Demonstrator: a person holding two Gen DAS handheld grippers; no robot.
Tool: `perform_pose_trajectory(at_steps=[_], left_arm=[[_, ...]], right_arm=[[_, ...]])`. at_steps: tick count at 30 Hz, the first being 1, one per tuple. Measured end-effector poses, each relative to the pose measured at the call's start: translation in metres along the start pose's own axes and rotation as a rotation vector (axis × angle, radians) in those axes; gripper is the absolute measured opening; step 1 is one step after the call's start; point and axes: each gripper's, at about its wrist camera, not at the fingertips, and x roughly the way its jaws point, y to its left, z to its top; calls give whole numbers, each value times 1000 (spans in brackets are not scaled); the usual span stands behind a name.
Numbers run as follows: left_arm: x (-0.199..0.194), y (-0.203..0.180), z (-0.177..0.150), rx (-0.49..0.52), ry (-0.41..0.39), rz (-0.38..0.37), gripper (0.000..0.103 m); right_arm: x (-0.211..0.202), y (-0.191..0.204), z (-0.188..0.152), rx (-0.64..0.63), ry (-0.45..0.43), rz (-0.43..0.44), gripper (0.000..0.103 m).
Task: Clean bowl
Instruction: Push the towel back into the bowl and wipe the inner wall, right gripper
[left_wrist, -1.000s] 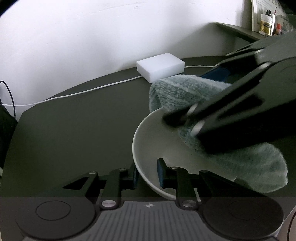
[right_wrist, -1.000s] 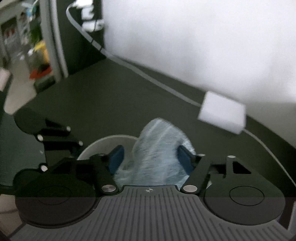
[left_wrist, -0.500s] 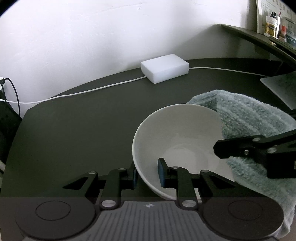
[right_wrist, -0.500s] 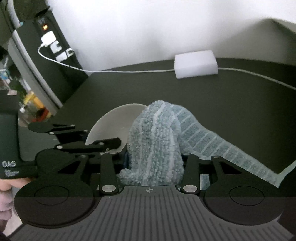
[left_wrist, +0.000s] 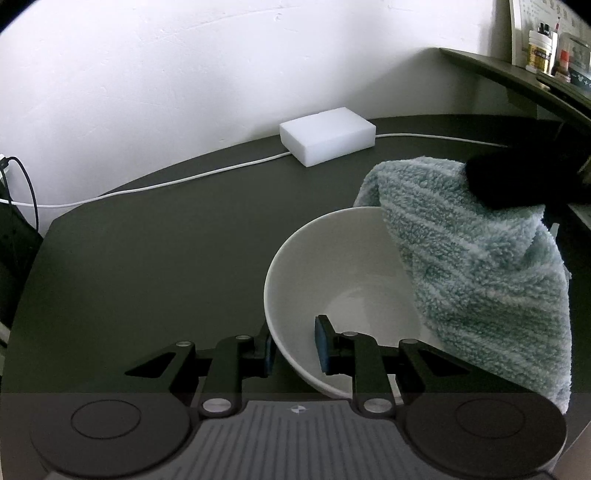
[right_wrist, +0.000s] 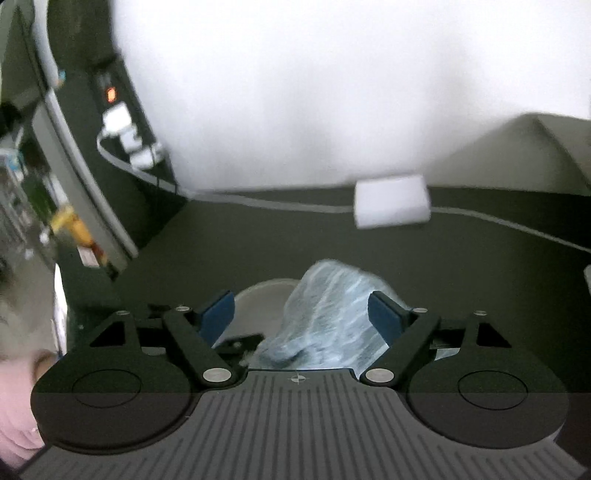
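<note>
Left gripper (left_wrist: 293, 345) pinching bowl (left_wrist: 332, 284) rim, lower centre of frame. Right gripper (right_wrist: 303, 314) jaws spreading wide, towel (right_wrist: 328, 314) sitting loose between. Risk: towel slipping off, bowl tilting under one-sided rim grip.

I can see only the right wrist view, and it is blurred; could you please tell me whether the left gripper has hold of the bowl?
Observer: Yes. The left gripper is shut on the near rim of the bowl, with one finger inside and one outside.
Operator: Thank you. How does the towel lie against the bowl?
Observer: The towel drapes over the bowl's right rim, partly inside it and partly down its outside.
Operator: Does the inside look dirty?
Observer: The part of the inside that shows is plain white, with no residue that I can make out.
</note>
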Motion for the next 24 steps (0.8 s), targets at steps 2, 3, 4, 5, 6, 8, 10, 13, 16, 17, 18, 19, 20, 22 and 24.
perform_pose_trajectory(at_steps=[2, 3, 4, 5, 6, 8, 10, 13, 16, 17, 18, 19, 20, 22, 24], left_arm=[[0, 0, 0, 1, 1, 0, 22], [0, 0, 0, 2, 1, 0, 22], [0, -1, 0, 3, 2, 0, 22], [-1, -1, -1, 3, 2, 1, 22], [-1, -1, -1, 3, 2, 1, 22], [-2, -1, -2, 3, 2, 1, 22], [-1, -1, -2, 5, -4, -2, 21], [-1, 0, -2, 6, -3, -7, 21], [-2, 2, -3, 4, -3, -15, 21], [-2, 2, -3, 4, -3, -17, 21], [-1, 2, -3, 1, -3, -17, 21], [-1, 2, -3, -2, -4, -17, 21], [-1, 3, -3, -5, -3, -21, 22], [-1, 7, -1, -21, -5, -37, 23], [-2, 14, 4, -34, -18, -51, 25]], right_arm=[[-9, -10, 2, 9, -43, -33, 81], [-10, -14, 3, 3, -49, -53, 80], [-7, -16, 3, -24, -27, -75, 79], [-4, -17, 3, -37, -13, -82, 78], [4, -17, 2, -58, 30, -79, 78], [16, -13, -3, -84, 86, -34, 78], [32, -1, -6, -120, 120, -6, 77], [63, 20, -7, -198, 170, -21, 77], [87, 30, -10, -257, 207, -75, 55], [90, 32, -12, -265, 214, -89, 47], [95, 34, -16, -290, 219, -120, 42], [101, 37, -20, -315, 224, -151, 41], [99, 37, -21, -318, 221, -154, 39], [92, 33, -20, -313, 215, -131, 39], [86, 29, -19, -320, 208, -106, 39]])
